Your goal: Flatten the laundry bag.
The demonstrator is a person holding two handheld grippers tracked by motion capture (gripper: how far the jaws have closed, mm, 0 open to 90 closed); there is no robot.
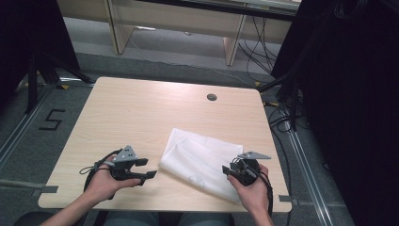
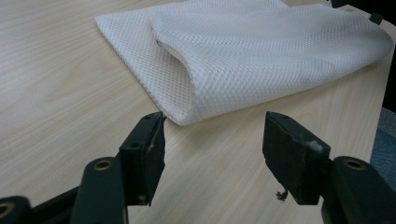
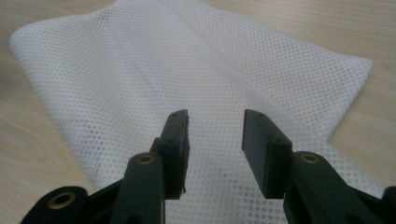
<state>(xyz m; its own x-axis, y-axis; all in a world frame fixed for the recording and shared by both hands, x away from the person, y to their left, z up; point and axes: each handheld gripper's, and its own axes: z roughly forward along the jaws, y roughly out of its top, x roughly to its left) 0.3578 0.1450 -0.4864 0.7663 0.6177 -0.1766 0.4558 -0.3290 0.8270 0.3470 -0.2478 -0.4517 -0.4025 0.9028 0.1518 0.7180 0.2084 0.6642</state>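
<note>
A white mesh cloth [image 1: 200, 160] lies folded on the wooden table [image 1: 131, 117], toward its near right. My left gripper [image 1: 148, 168] rests in a hand just left of the cloth, open, its jaws pointing at the cloth's near left corner. In the left gripper view that corner [image 2: 182, 114] sits just ahead of the open left gripper [image 2: 215, 122], with nothing between the jaws. My right gripper [image 1: 227, 170] is at the cloth's near right end, open. In the right gripper view the right gripper [image 3: 215, 115] hovers over the mesh [image 3: 140, 70] without gripping it.
A round cable hole [image 1: 211, 97] sits near the table's far edge. The table's near edge [image 1: 164, 207] runs just behind both hands. Wooden furniture legs [image 1: 117, 33] and cables [image 1: 263, 52] are on the floor beyond, with black drapes [image 1: 348, 94] to the right.
</note>
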